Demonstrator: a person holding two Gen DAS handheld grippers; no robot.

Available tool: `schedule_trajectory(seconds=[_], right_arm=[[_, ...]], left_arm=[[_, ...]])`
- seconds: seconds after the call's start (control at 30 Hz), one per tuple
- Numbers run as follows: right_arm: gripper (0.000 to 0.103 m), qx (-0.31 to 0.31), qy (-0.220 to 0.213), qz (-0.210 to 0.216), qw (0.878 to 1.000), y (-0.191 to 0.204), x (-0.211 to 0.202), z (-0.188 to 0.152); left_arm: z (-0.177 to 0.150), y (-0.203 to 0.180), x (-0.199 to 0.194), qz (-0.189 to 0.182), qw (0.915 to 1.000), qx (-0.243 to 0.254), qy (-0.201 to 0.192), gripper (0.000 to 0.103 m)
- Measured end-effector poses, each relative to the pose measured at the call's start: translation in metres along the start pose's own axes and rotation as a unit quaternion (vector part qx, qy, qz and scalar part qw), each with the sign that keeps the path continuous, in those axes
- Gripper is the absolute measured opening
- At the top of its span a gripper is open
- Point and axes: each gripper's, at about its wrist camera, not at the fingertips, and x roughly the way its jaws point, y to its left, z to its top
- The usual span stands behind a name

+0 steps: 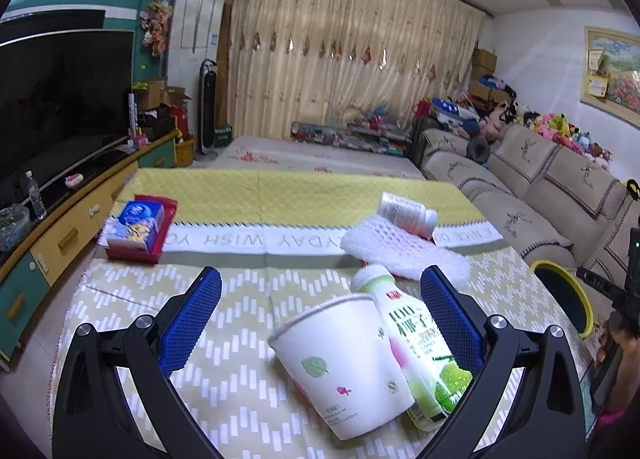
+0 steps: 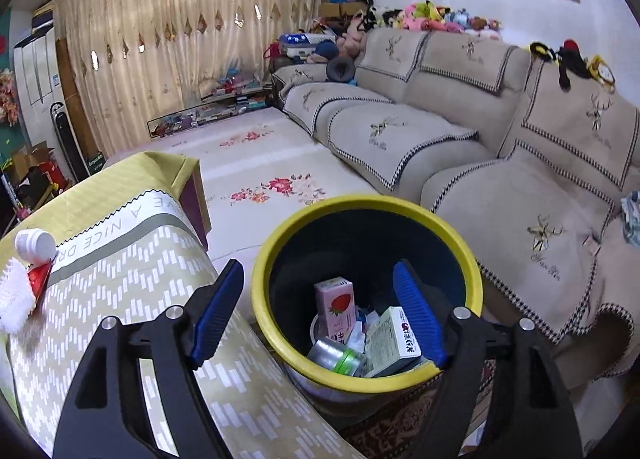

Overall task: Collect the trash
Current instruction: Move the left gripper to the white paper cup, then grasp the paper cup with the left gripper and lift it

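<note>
left gripper point(image 1: 320, 291): fingers spread wide, nothing pinched
paper cup point(image 1: 340, 363): lying on its side on the table, between the left fingers, touching neither pad
drink bottle point(image 1: 416, 343): on its side, leaning against the cup, right up by the right-hand pad; contact unclear
white foam net point(image 1: 384, 247): past the fingertips, on the table
small white bottle point(image 1: 408, 213): lying on the far end of the net
red tray point(image 1: 138, 231): far left of the left finger, blue packet in it
right gripper point(image 2: 320, 283): fingers wide apart, empty, over the bin
yellow-rimmed bin point(image 2: 280, 227): below and between the right fingers, beside the table point(image 2: 132, 267)
pink carton point(image 2: 335, 305): inside bin, between the fingers
white box point(image 2: 394, 339): inside bin, near right finger
can point(image 2: 336, 355): inside bin, nearest edge
</note>
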Motion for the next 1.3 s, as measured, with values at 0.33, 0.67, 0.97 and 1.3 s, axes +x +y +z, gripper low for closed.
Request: schedule_trajectory(seconds=[0.33, 0.67, 0.97, 1.3], right_arm=[[0.076, 0.006, 0.008, 0.018, 1.000, -0.003, 0.003, 0.002], [0.076, 0.007, 0.008, 0.032, 0.999, -0.003, 0.004, 0.001], [0.076, 0.007, 0.009, 0.037, 0.999, -0.002, 0.004, 0.001], [0.076, 0.008, 0.014, 0.039, 0.999, -0.001, 0.005, 0.001]], left_arm=[[-0.036, -0.047, -0.019, -0.013, 0.9965, 0.034, 0.076, 0.083], [-0.049, -0.018, -0.004, 0.007, 0.9896, -0.050, 0.135, 0.073], [-0.067, -0.009, 0.016, -0.007, 0.9797, -0.092, 0.178, 0.073], [-0.062, -0.013, 0.027, 0.018, 0.9826, -0.088, 0.163, 0.074]])
